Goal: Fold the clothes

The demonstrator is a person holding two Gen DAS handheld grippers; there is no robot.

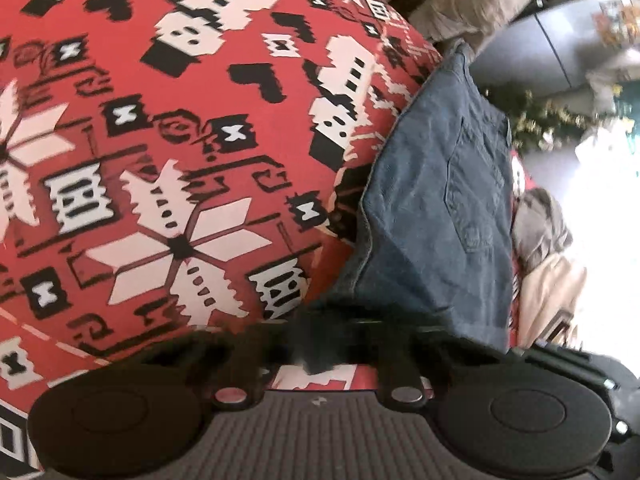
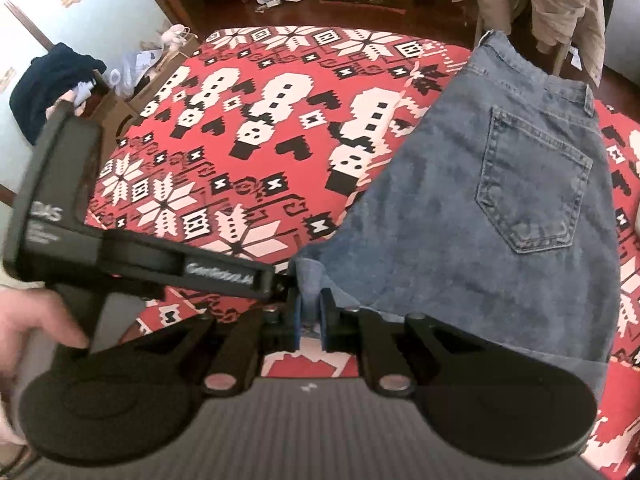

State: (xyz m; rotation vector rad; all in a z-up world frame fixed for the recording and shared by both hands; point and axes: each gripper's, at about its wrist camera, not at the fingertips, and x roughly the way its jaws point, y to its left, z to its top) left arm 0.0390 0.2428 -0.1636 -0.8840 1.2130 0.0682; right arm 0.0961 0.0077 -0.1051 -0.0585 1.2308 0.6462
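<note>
Blue denim shorts [image 2: 480,208] lie spread on a bed covered by a red blanket [image 2: 256,128] patterned with white snowflakes and snowmen. In the right wrist view the shorts fill the right half of the frame, back pocket facing up, waistband at the far end toward a chair draped with beige clothing [image 2: 528,0]. The right tool [image 2: 310,312] has its two blue-padded fingers [image 2: 297,316] pressed together on a small fold of denim at the near edge of the shorts, lifting that corner off the blanket. The left tool [image 2: 280,286] reaches in from the left, its tip touching the same fold just beside the right one; a hand [image 2: 36,320] grips its handle at the lower left. In the left wrist view, which is tilted and blurred, the shorts [image 1: 440,200] run along the right side with the blanket [image 1: 160,140] filling the left, and the left tool [image 1: 316,356] appears clenched on a dark blurred scrap of the denim. Beyond the bed, a dark garment [image 2: 48,80] sits beside cardboard boxes [image 2: 140,92], and bags and bowls lie on the wooden floor [image 2: 224,8].
</note>
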